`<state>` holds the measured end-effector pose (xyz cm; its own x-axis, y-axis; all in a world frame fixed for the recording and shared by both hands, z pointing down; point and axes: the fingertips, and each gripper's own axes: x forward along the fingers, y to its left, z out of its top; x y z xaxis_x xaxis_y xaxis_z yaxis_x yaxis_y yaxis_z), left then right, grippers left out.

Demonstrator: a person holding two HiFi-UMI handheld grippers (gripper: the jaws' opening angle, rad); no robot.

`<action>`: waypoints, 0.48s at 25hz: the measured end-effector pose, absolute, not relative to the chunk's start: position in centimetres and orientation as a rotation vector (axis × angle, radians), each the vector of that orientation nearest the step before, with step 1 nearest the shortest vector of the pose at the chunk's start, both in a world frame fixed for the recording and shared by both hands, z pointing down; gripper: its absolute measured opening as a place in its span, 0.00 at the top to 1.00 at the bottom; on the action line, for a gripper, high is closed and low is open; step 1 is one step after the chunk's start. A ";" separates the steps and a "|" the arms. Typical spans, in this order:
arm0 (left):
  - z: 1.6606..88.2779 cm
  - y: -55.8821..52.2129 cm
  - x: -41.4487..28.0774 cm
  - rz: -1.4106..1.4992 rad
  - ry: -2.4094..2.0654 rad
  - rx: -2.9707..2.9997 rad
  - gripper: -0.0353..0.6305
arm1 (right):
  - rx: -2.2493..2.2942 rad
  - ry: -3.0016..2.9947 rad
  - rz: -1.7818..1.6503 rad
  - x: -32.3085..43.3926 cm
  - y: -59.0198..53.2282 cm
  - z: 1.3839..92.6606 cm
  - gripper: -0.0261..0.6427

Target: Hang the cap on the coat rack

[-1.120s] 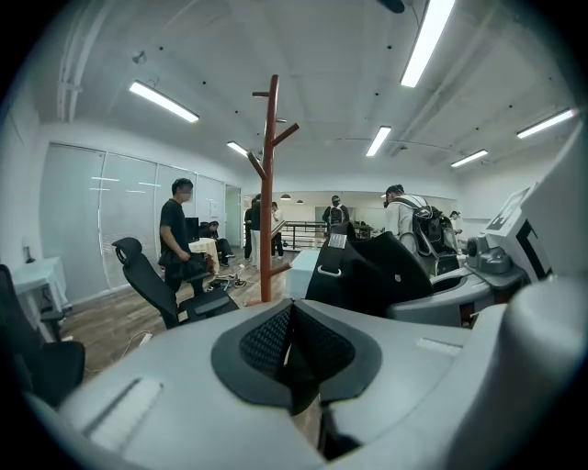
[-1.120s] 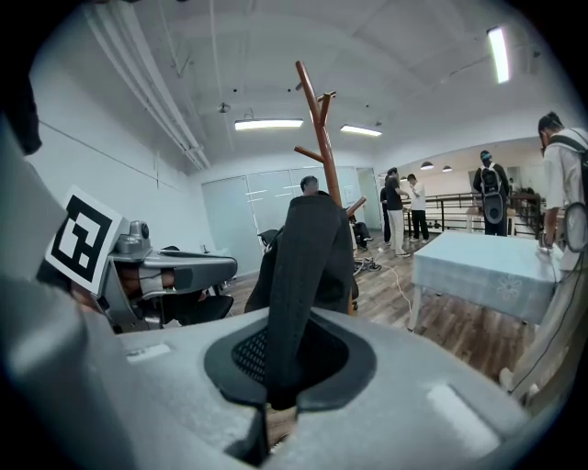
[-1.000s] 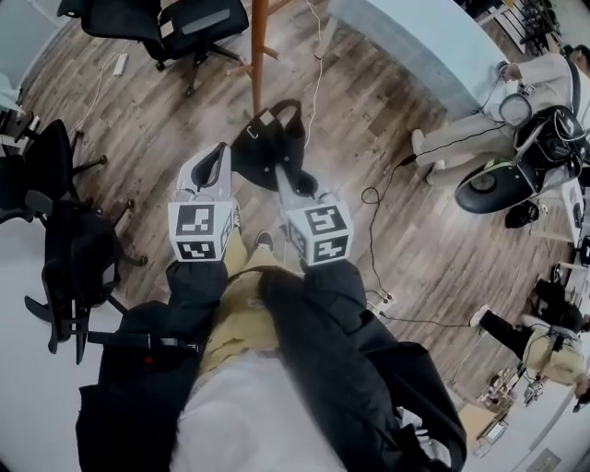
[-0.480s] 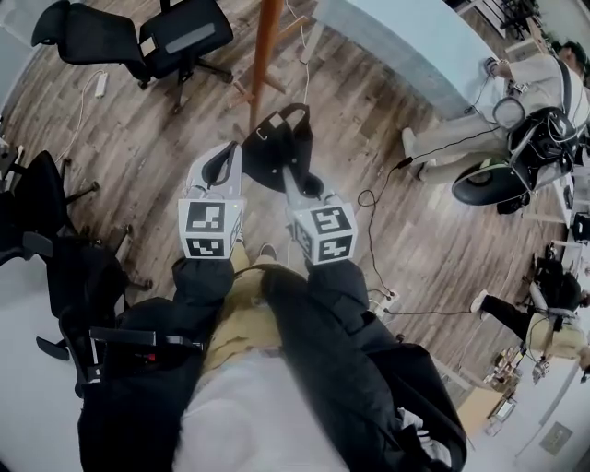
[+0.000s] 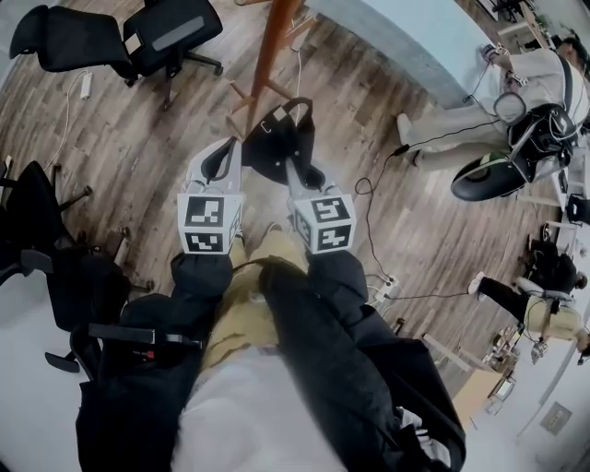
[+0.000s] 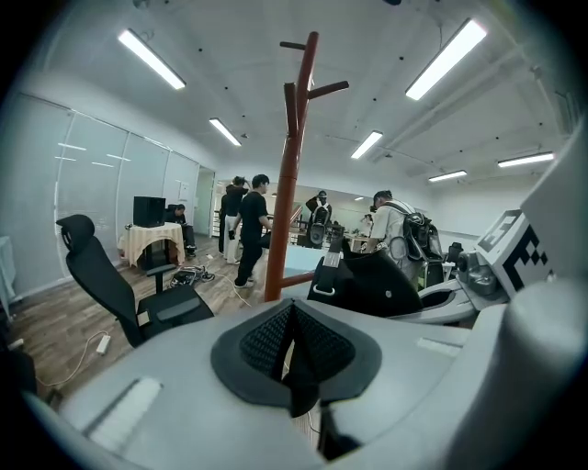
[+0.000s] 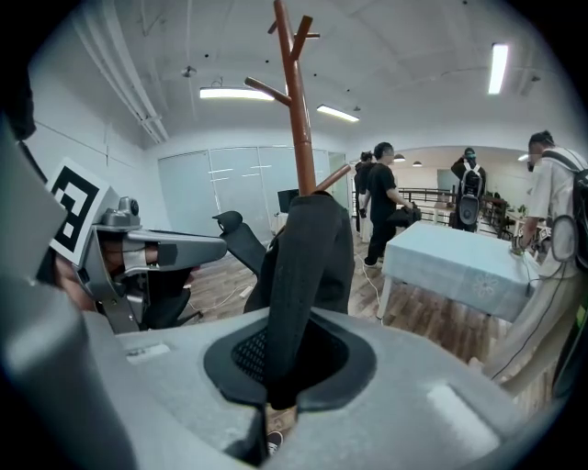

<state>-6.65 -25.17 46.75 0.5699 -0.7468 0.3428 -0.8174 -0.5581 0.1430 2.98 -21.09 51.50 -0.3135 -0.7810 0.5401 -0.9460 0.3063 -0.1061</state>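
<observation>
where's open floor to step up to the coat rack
Bare wood floor lies left of the coat rack, between the office chair and the black chairs. The right is crowded: table, seated person.

Dead ahead at 12 o'clock stands the tall reddish-brown wooden coat rack (image 5: 269, 55), with its upper pegs bare. A black mesh office chair (image 5: 166, 28) crowds 11 o'clock, and a pale-blue-clothed table (image 5: 396, 37) blocks 1 o'clock. The wood-plank floor (image 5: 138, 147) at 10 o'clock lies open. A thin black cable (image 5: 367, 198) trails at 3 o'clock.
</observation>
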 end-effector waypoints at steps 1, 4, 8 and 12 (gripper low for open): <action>47.0 -25.2 -6.4 0.360 -1.293 2.514 0.95 | 1.531 -2.192 0.586 3.2 -21.3 52.0 0.94; 47.3 -26.0 -6.1 0.383 -1.327 2.493 0.95 | 1.502 -2.205 0.590 3.7 -22.8 53.1 0.94; 47.4 -27.1 -6.0 0.404 -1.376 2.452 0.95 | 1.433 -2.212 0.618 4.1 -24.6 54.3 0.94; 47.6 -27.2 -5.9 0.422 -1.415 2.422 0.95 | 1.389 -2.234 0.622 4.1 -25.7 55.2 0.94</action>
